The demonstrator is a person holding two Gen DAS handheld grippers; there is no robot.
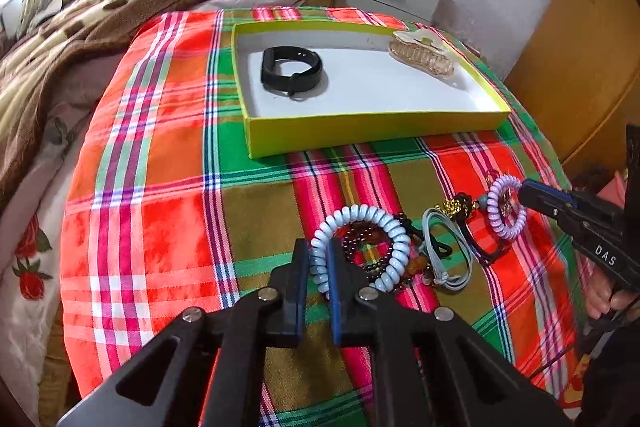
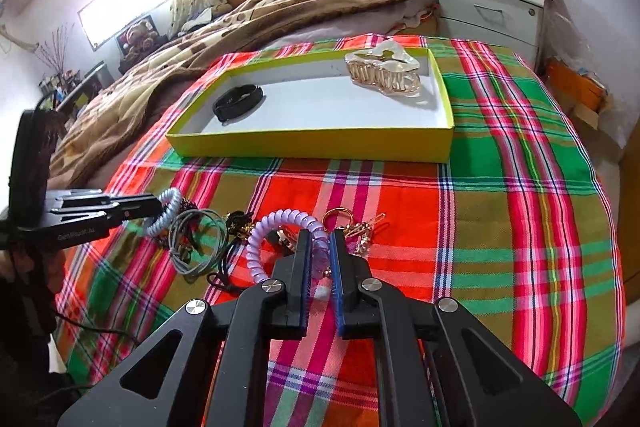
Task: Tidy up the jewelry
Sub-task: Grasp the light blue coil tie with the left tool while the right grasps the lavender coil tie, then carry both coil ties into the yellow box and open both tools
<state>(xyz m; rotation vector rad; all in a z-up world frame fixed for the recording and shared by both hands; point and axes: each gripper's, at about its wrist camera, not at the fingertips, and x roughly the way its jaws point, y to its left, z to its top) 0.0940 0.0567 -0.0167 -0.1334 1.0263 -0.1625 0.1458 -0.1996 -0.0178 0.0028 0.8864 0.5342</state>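
A yellow-green box [image 1: 372, 125] [image 2: 312, 147] with a white floor lies on the plaid cloth. It holds a black band [image 1: 291, 69] [image 2: 239, 103] and a clear hair claw [image 1: 420, 53] [image 2: 384, 73]. My left gripper [image 1: 319, 259] [image 2: 158, 211] is shut on a light blue coil hair tie [image 1: 376, 223] [image 2: 166, 213]. My right gripper [image 2: 320, 255] [image 1: 520, 191] is shut on a purple coil hair tie [image 2: 264, 239] [image 1: 505, 207]. Both ties are still among the jewelry pile on the cloth.
The pile holds a dark bead bracelet [image 1: 366, 239], grey elastic ties [image 1: 444, 247] [image 2: 192, 239], a gold chain [image 1: 454, 206] and gold clips [image 2: 364, 231]. A brown blanket [image 1: 120, 11] lies behind the cloth. A white nightstand [image 2: 492, 7] stands at the back right.
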